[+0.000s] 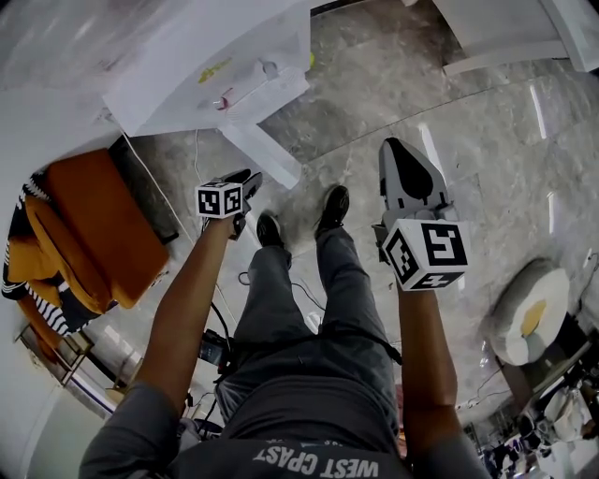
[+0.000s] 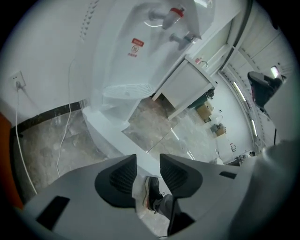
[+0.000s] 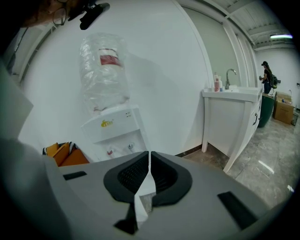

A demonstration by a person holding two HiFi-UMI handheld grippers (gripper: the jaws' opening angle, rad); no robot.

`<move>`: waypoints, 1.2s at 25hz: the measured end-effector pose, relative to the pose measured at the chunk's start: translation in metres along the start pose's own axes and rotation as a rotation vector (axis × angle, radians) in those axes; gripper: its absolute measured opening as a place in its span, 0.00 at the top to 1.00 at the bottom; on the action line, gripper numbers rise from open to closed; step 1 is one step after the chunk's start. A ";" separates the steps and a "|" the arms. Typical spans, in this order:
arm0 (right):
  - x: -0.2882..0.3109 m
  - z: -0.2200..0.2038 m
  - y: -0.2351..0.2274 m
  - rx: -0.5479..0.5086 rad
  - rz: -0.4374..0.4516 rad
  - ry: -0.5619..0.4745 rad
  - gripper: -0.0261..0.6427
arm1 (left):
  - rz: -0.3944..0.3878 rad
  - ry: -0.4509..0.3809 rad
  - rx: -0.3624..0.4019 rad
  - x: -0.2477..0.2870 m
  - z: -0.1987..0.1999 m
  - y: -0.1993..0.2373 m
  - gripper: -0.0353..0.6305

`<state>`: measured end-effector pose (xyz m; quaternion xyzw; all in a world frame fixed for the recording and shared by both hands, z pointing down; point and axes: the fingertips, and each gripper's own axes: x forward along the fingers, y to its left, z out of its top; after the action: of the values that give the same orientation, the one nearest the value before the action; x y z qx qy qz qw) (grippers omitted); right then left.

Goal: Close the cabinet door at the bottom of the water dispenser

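The white water dispenser (image 1: pixel 215 65) stands at the top left of the head view, with its taps (image 2: pixel 176 14) and a clear bottle (image 3: pixel 104 70) on top. Its bottom cabinet door (image 1: pixel 264 152) juts out open over the grey marble floor. In the left gripper view the door (image 2: pixel 112 136) runs as a white slab just ahead of the jaws. My left gripper (image 1: pixel 249 180) (image 2: pixel 148 157) hangs low beside the door's outer end, open, with nothing between its pads. My right gripper (image 1: pixel 394 148) (image 3: pixel 149 152) is higher and to the right, apart from the dispenser, shut and empty.
My shoes (image 1: pixel 271 229) stand just before the door. An orange bag with striped cloth (image 1: pixel 94 234) lies left of the dispenser. A white sink cabinet (image 3: pixel 234 122) stands to its right, with a person (image 3: pixel 267 75) far behind. A cable (image 2: pixel 18 136) hangs from a wall socket.
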<state>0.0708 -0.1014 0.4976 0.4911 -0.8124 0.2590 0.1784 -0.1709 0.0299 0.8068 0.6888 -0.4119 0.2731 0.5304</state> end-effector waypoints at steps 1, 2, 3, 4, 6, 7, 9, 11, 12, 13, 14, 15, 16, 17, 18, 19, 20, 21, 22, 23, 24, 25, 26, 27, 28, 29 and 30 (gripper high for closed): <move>0.002 -0.003 -0.002 0.002 -0.003 0.003 0.92 | 0.000 0.004 -0.018 0.006 -0.003 0.004 0.69; 0.003 -0.007 -0.005 0.004 -0.006 0.007 0.92 | 0.002 0.008 -0.033 0.011 -0.006 0.007 0.68; 0.005 -0.011 -0.007 0.006 -0.010 0.011 0.92 | 0.004 0.013 -0.042 0.016 -0.009 0.010 0.67; 0.006 -0.014 -0.009 0.009 -0.013 0.015 0.92 | 0.006 0.019 -0.046 0.021 -0.013 0.012 0.67; 0.008 -0.021 -0.014 0.014 -0.020 0.024 0.92 | 0.014 0.036 -0.048 0.031 -0.019 0.018 0.67; 0.009 -0.024 -0.016 0.016 -0.024 0.027 0.92 | 0.013 0.044 -0.051 0.036 -0.021 0.020 0.67; 0.011 -0.030 -0.022 0.022 -0.031 0.034 0.92 | -0.001 0.054 -0.057 0.045 -0.025 0.020 0.66; 0.012 -0.036 -0.027 0.027 -0.039 0.041 0.92 | -0.012 0.056 -0.063 0.053 -0.026 0.018 0.66; 0.012 -0.039 -0.029 0.030 -0.041 0.044 0.92 | -0.016 0.057 -0.067 0.056 -0.026 0.017 0.66; 0.012 -0.041 -0.031 0.032 -0.044 0.047 0.92 | -0.019 0.059 -0.071 0.059 -0.026 0.015 0.66; 0.013 -0.042 -0.033 0.035 -0.046 0.051 0.92 | -0.019 0.062 -0.072 0.061 -0.026 0.014 0.66; 0.013 -0.044 -0.035 0.038 -0.048 0.054 0.92 | -0.018 0.063 -0.071 0.064 -0.025 0.014 0.66; 0.015 -0.045 -0.037 0.041 -0.050 0.057 0.92 | -0.016 0.062 -0.071 0.066 -0.024 0.014 0.66; 0.016 -0.046 -0.040 0.044 -0.052 0.058 0.92 | -0.014 0.059 -0.070 0.068 -0.022 0.015 0.66; 0.017 -0.047 -0.042 0.046 -0.054 0.060 0.92 | -0.014 0.056 -0.069 0.070 -0.020 0.015 0.67; 0.018 -0.048 -0.043 0.049 -0.055 0.062 0.92 | -0.015 0.055 -0.068 0.072 -0.019 0.014 0.68; 0.019 -0.049 -0.045 0.051 -0.056 0.063 0.92 | -0.015 0.054 -0.064 0.073 -0.018 0.014 0.68; 0.020 -0.051 -0.045 0.053 -0.057 0.066 0.92 | -0.017 0.053 -0.059 0.074 -0.017 0.012 0.68; 0.020 -0.052 -0.046 0.055 -0.057 0.068 0.92 | -0.021 0.050 -0.054 0.076 -0.015 0.011 0.68; 0.021 -0.053 -0.047 0.055 -0.058 0.070 0.92 | -0.027 0.046 -0.052 0.078 -0.013 0.009 0.68; 0.022 -0.054 -0.048 0.056 -0.059 0.071 0.92 | -0.034 0.040 -0.051 0.080 -0.010 0.006 0.68; 0.023 -0.054 -0.049 0.058 -0.059 0.073 0.92 | -0.039 0.034 -0.050 0.082 -0.007 0.004 0.68; 0.024 -0.054 -0.050 0.059 -0.060 0.075 0.92 | -0.043 0.028 -0.050 0.084 -0.004 0.002 0.68; 0.025 -0.054 -0.052 0.061 -0.061 0.076 0.92 | -0.049 0.021 -0.053 0.086 0.000 0.000 0.68; 0.026 -0.054 -0.054 0.063 -0.062 0.077 0.92 | -0.055 0.013 -0.057 0.088 0.003 -0.002 0.68; 0.027 -0.054 -0.056 0.065 -0.064 0.079 0.92 | -0.059 0.006 -0.059 0.091 0.007 -0.003 0.68; 0.027 -0.054 -0.058 0.066 -0.066 0.080 0.92 | -0.061 0.000 -0.056 0.094 0.011 -0.004 0.68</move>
<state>0.1121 -0.1108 0.5703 0.5125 -0.7789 0.2992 0.2030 -0.1199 -0.0061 0.8776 0.6859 -0.3981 0.2449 0.5578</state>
